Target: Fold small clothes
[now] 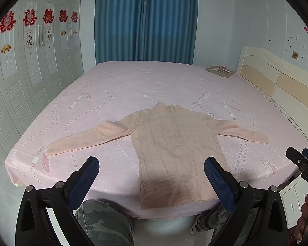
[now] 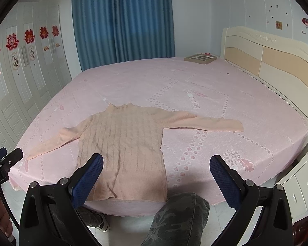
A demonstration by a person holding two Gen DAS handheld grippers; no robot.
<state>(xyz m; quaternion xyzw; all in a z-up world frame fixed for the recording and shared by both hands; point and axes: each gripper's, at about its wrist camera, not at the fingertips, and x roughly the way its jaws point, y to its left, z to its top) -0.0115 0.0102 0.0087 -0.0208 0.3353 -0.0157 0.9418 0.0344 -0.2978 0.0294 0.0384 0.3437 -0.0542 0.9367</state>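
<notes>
Left wrist view: both tongs (image 1: pixel 152 176) (image 2: pixel 156 173) are held spread and empty above the pink sweater (image 1: pixel 174 147), laid flat near the bed (image 1: pixel 133 82) edge; soft, limp knit, best pinched at a sleeve cuff (image 1: pixel 51 150).

one sweater (image 1: pixel 174 149), two grippers, one bed (image 1: pixel 133 86)

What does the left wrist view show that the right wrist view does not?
Only the left wrist view shows the right tongs entering at its right edge, with a hand below, and the left tongs open up close. Only the right wrist view shows the left tongs at its left edge and the right tongs open up close. Both share the pink sweater spread flat on the bed, sleeves out, the picture frame, the headboard, blue curtains and wardrobe.
</notes>
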